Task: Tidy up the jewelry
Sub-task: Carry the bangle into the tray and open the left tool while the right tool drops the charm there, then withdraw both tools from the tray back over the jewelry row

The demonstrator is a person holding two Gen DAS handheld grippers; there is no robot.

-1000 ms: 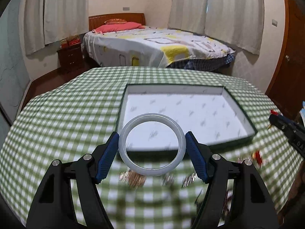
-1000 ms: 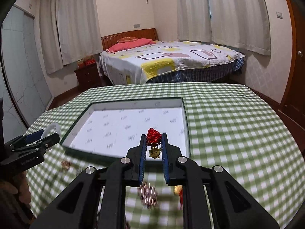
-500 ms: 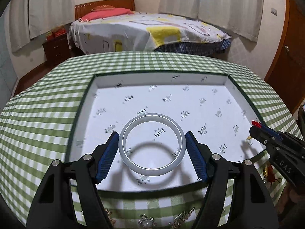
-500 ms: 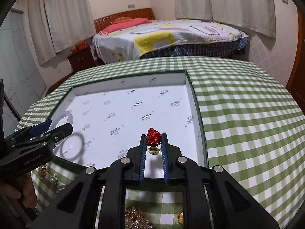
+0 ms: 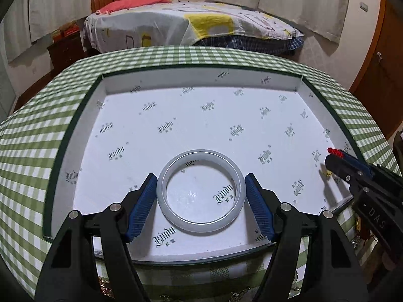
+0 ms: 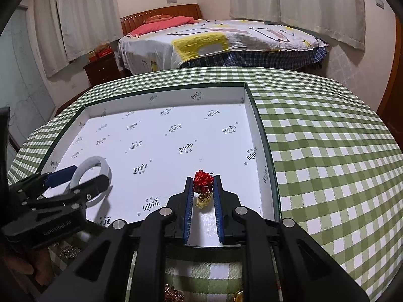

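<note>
Two claws work over desk [image 6: 327, 151] in green-check cloth, bed [image 6: 221, 42] beyond far edge. Shallow tray [image 5: 75, 136], dark-green rim, white liner printed with repeating blackletter logo, hard to read; most of floor bare. Left claw [image 5: 201, 196] grasps pale bangle [image 5: 201, 216] across its width, low over tray's near-left area. Right claw [image 6: 203, 188] clenched on red beaded charm [image 6: 203, 181] with gold pendant, above near-right corner. Loose gold pieces [image 6: 173, 294] on cloth before near rim.

A pale, translucent bangle [image 5: 200, 189] lies level over the white tray's [image 5: 75, 151] near edge. A red knotted charm [image 6: 203, 181] with a gold pendant hangs above the tray's near right corner.
</note>
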